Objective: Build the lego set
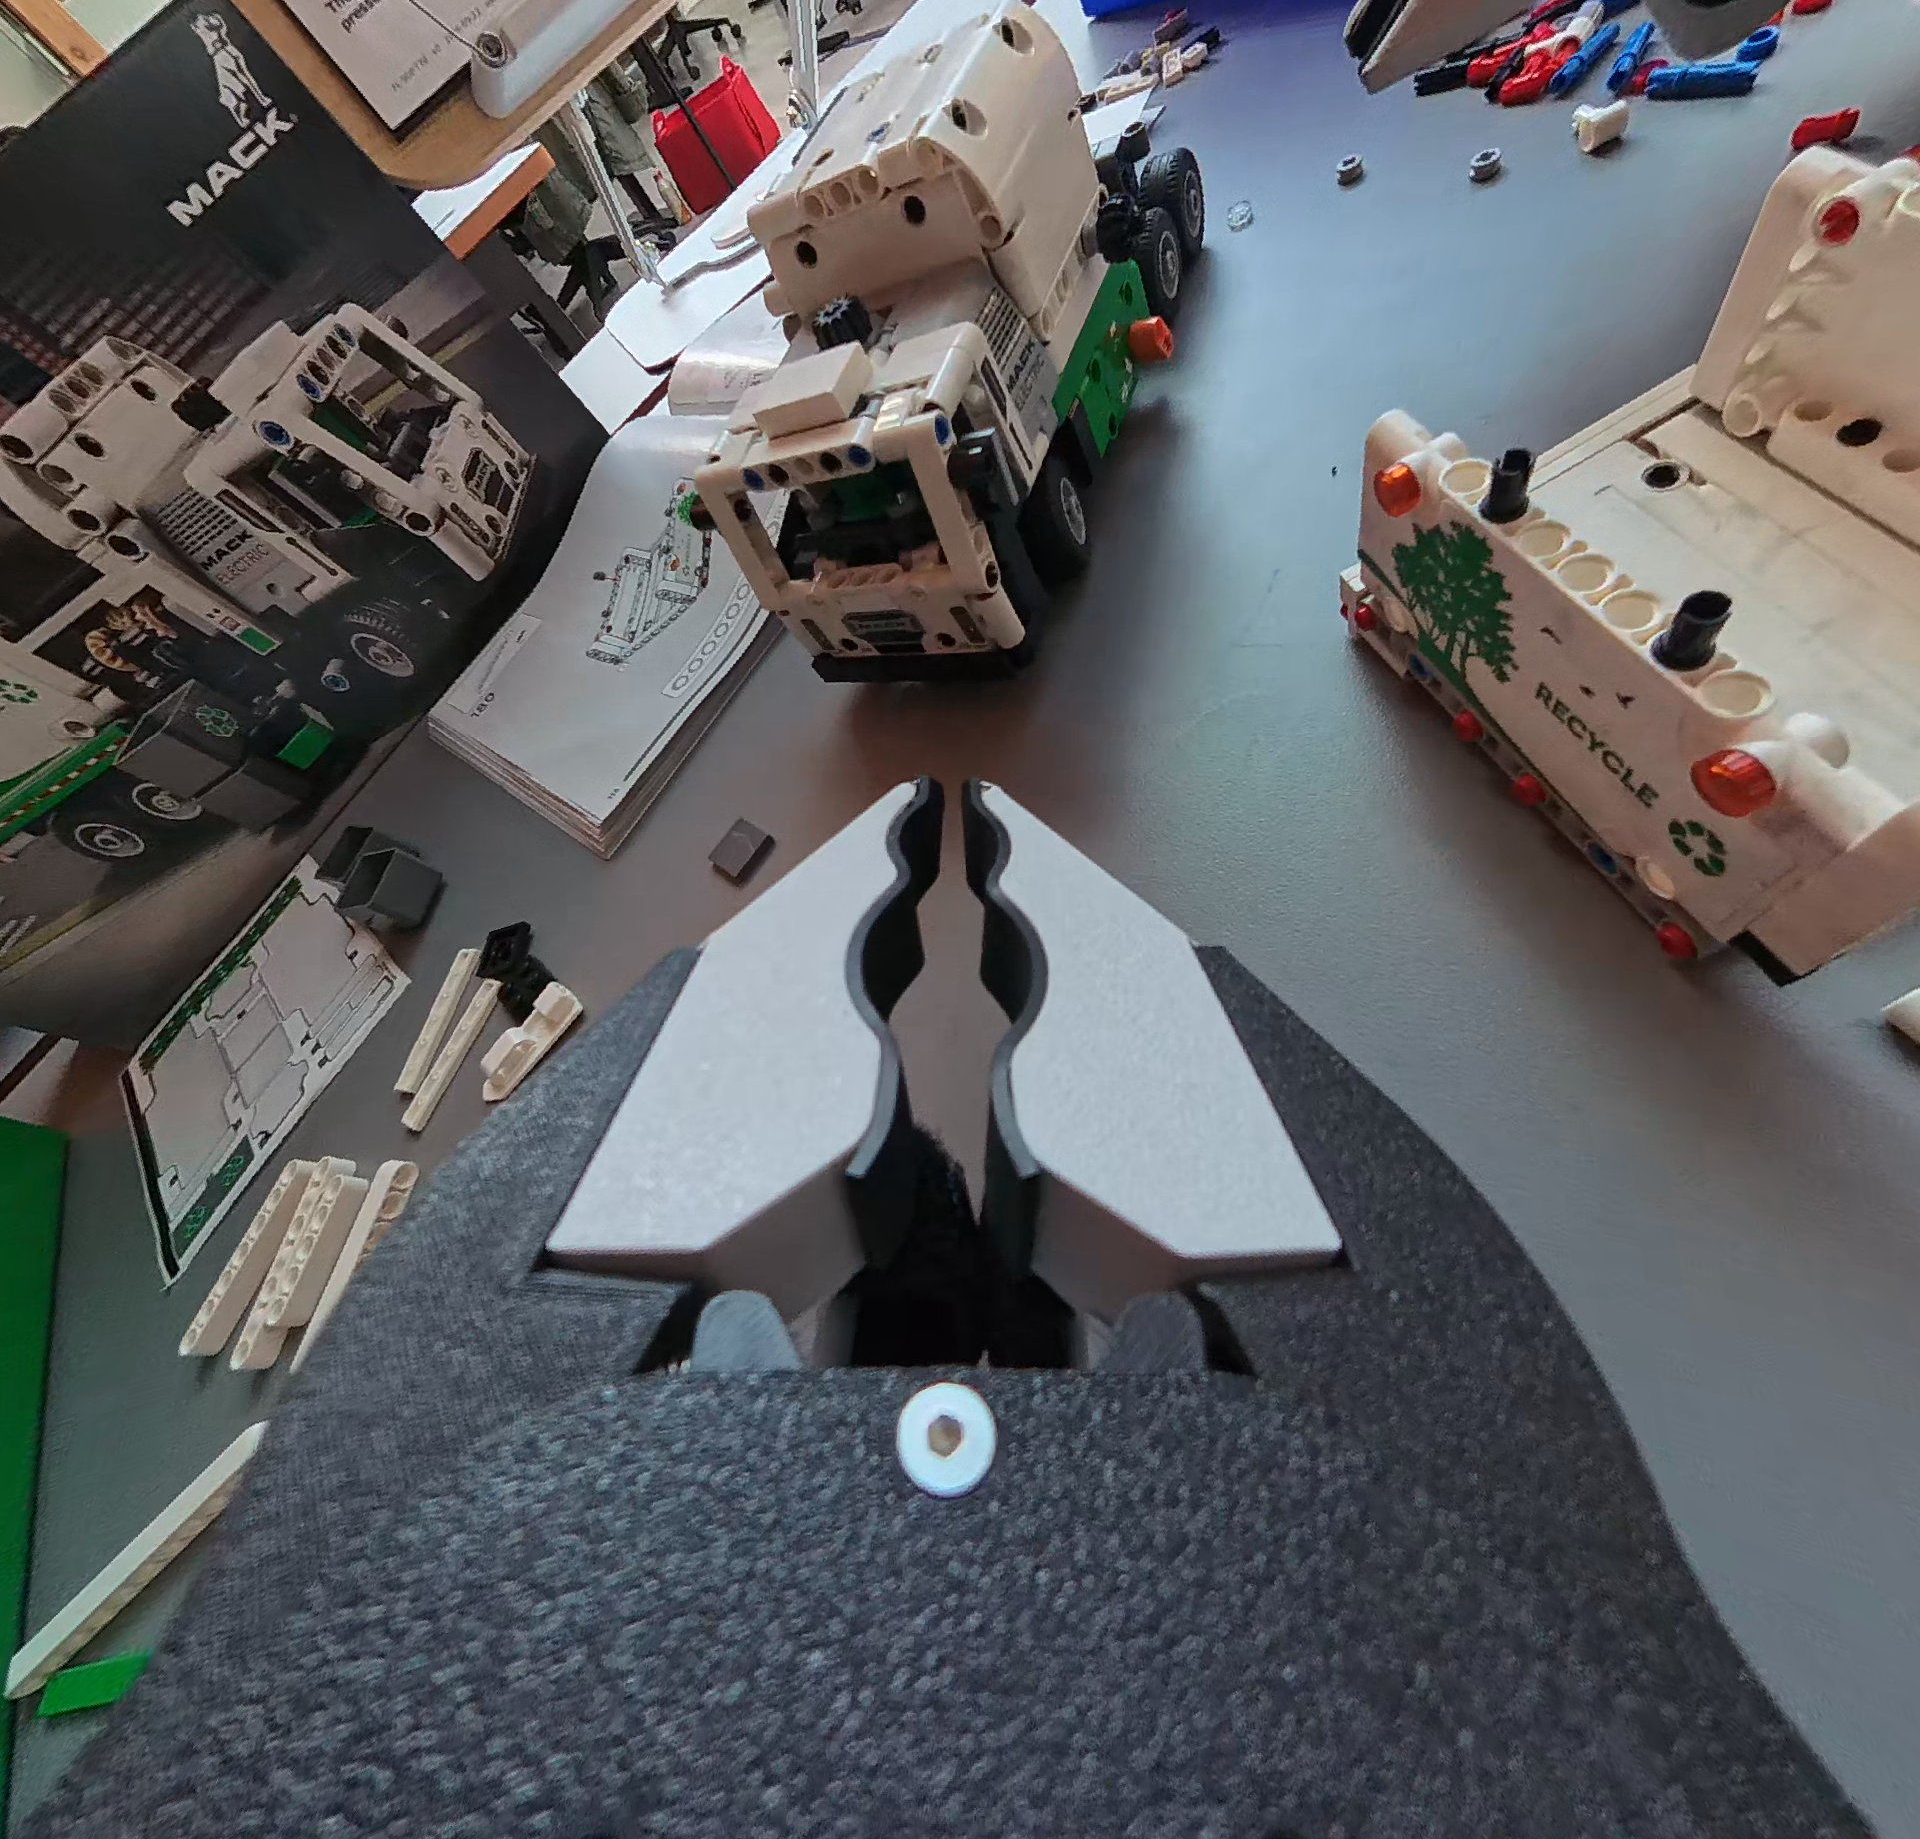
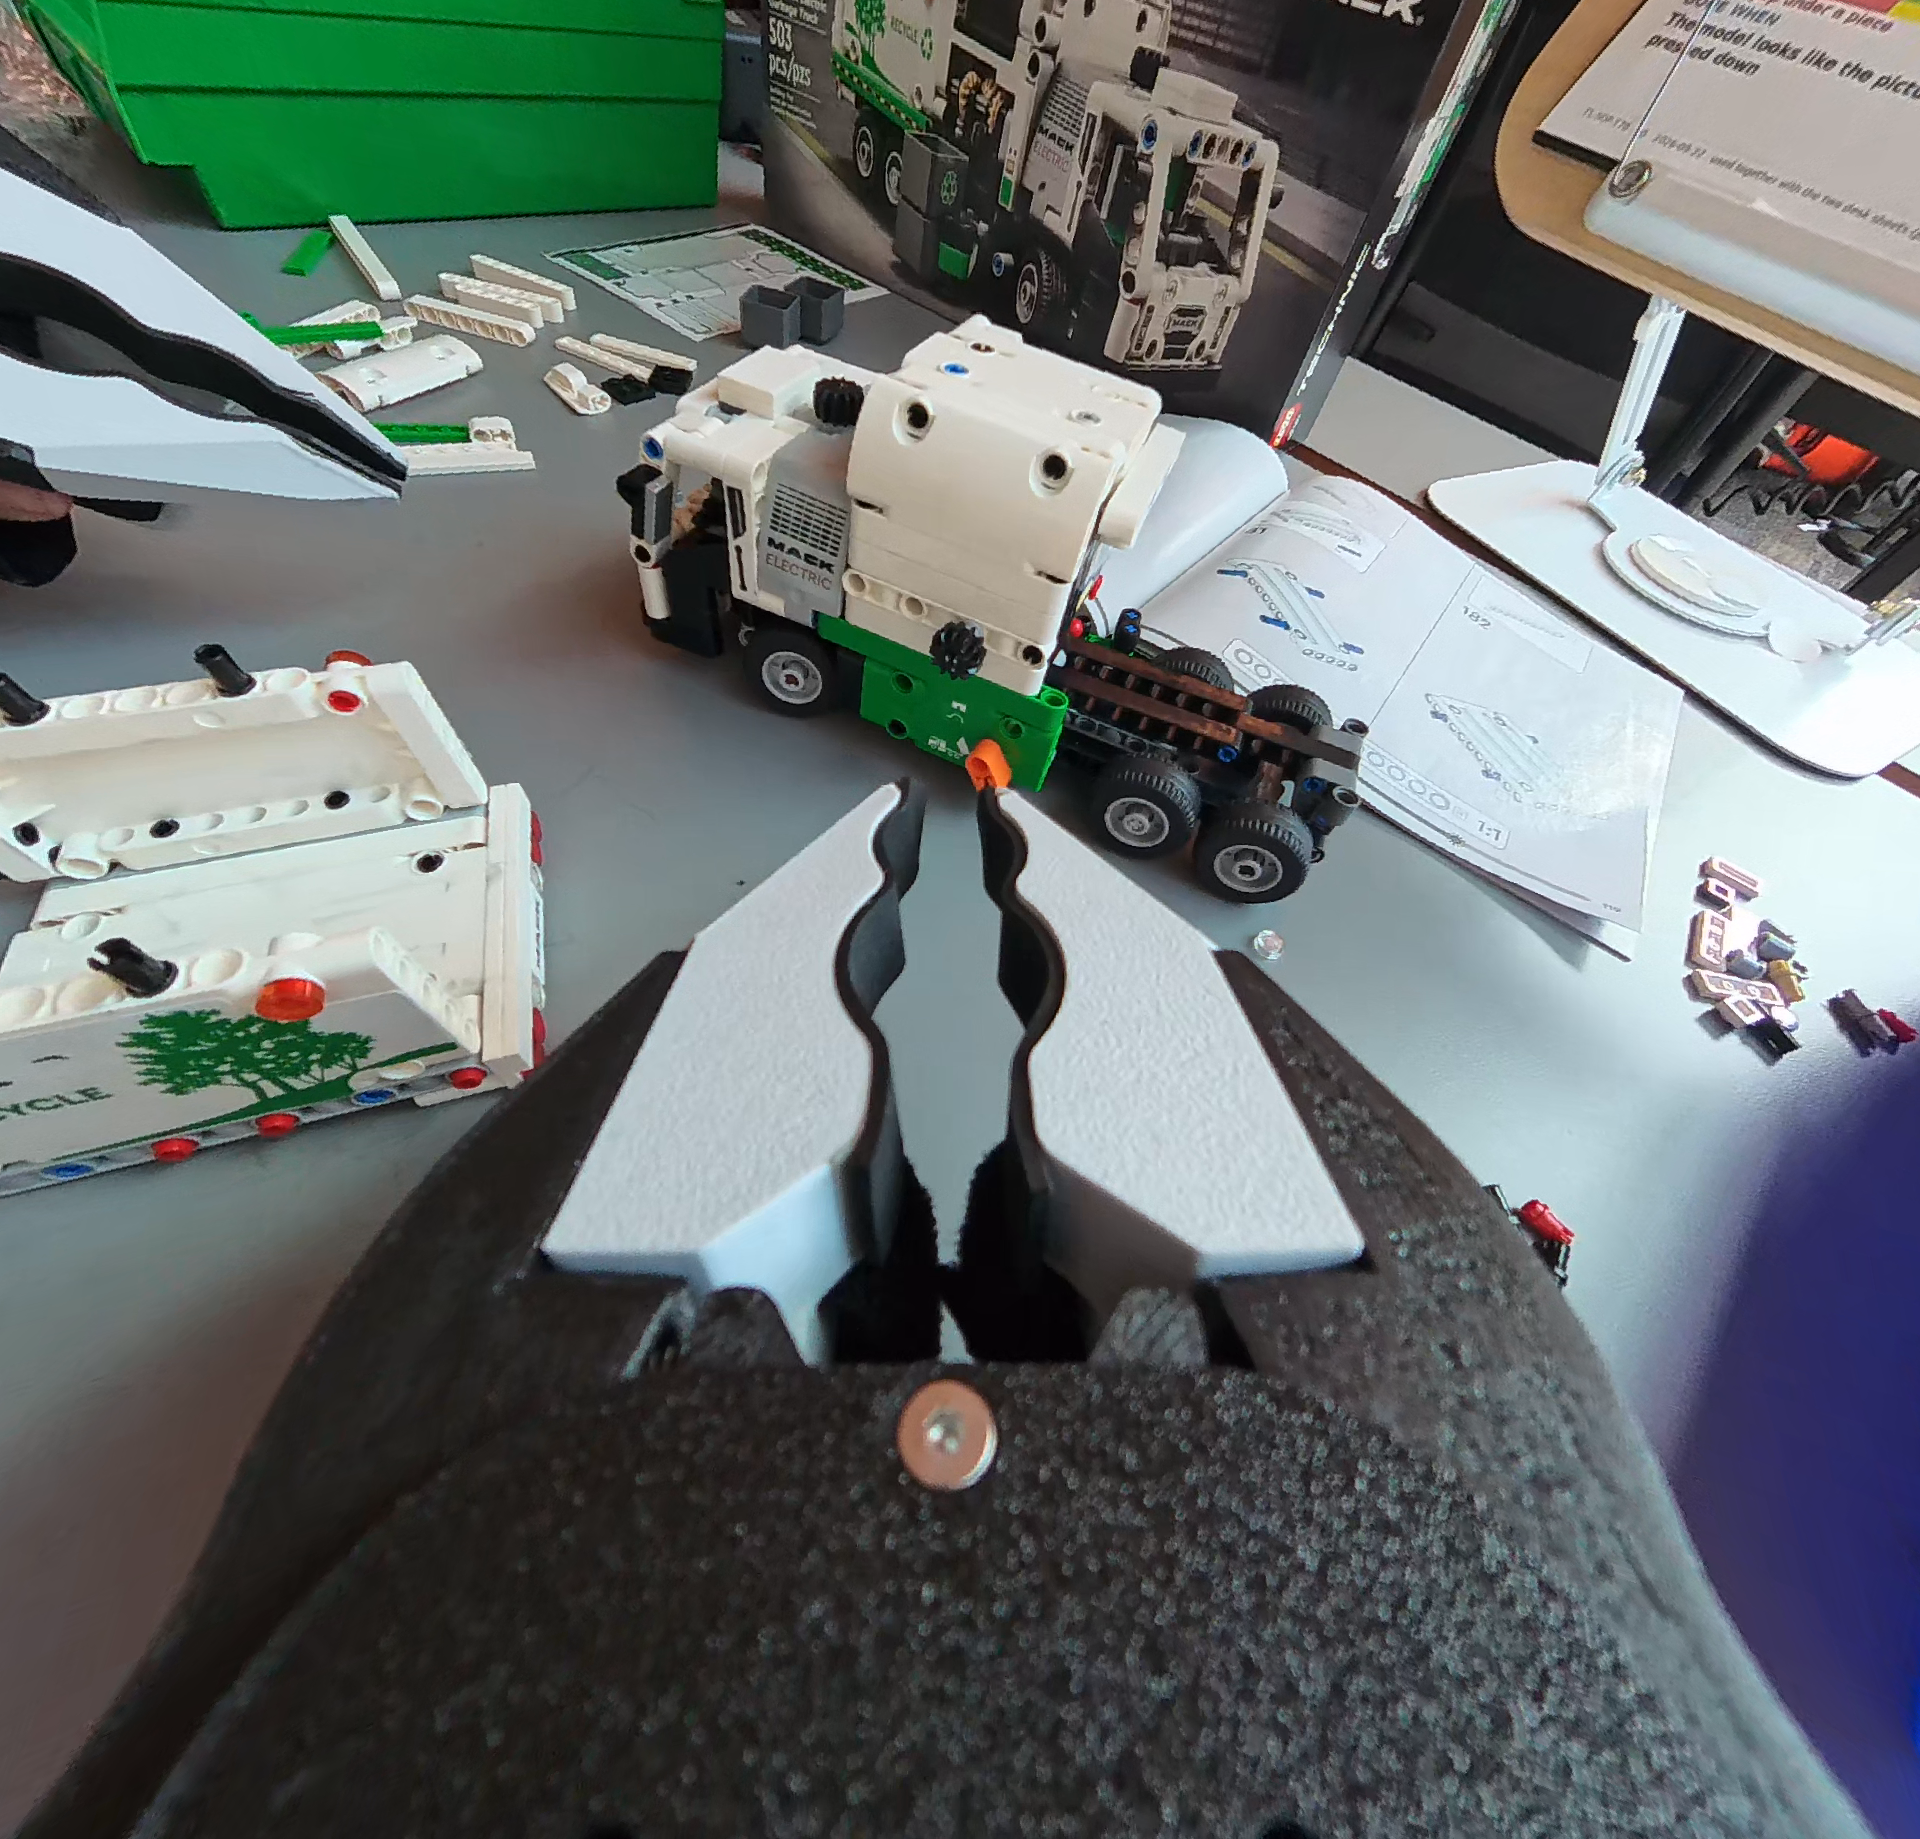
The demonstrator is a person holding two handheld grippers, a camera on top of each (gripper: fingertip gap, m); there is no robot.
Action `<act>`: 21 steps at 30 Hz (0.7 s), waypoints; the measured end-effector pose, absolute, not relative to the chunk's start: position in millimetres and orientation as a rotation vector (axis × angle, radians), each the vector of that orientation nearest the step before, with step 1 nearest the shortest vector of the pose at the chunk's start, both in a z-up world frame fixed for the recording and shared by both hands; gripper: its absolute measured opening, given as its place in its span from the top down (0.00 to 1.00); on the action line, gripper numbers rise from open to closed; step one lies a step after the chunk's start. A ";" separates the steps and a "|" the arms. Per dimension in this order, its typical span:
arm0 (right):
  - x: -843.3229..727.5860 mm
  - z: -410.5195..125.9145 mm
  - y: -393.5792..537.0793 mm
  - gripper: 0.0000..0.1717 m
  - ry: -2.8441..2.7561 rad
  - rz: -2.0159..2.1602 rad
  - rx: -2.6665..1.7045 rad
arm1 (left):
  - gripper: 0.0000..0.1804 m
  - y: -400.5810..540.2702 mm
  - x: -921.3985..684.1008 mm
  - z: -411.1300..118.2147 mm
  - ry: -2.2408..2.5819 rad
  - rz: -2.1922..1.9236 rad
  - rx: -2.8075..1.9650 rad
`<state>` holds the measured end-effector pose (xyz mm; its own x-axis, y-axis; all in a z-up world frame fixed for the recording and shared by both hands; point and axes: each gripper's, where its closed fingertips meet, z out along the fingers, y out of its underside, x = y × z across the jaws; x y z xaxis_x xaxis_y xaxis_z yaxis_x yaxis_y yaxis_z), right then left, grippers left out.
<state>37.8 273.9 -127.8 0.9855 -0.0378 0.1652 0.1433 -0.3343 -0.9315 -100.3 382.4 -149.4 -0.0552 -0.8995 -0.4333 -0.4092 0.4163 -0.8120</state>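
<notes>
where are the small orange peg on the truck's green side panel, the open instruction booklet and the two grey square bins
small orange peg (image 2: 988,763), right wrist view, on its round end
open instruction booklet (image 2: 1455,709), right wrist view, on the right-hand page
two grey square bins (image 2: 771,317), right wrist view, on the nearer bin's front wall

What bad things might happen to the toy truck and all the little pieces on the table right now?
1. The right gripper has a fingertip right by the orange peg on the truck's green side; a nudge might pop it off or roll the truck.
2. The clear round stud lies loose beside that gripper and could get swept away.
3. The left gripper hovers near a small grey tile and might knock it.
</notes>
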 end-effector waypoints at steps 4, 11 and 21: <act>37.5 -127.8 274.0 0.94 -0.080 -0.188 -1.903 | 0.99 382.4 -100.3 -149.5 1.656 -0.604 -1.164; 37.0 -127.7 274.0 0.94 -0.082 -0.186 -1.902 | 0.99 382.1 -100.0 -150.4 1.661 -0.595 -1.161; 36.6 -128.0 274.3 0.94 -0.084 -0.187 -1.903 | 0.99 382.1 -100.0 -150.3 1.661 -0.595 -1.160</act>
<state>36.6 274.3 -128.0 0.9847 -0.0341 0.1711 0.1501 -0.3339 -0.9306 -100.0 382.1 -150.3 -0.0574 -0.8961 -0.4402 -0.4128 0.4228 -0.8067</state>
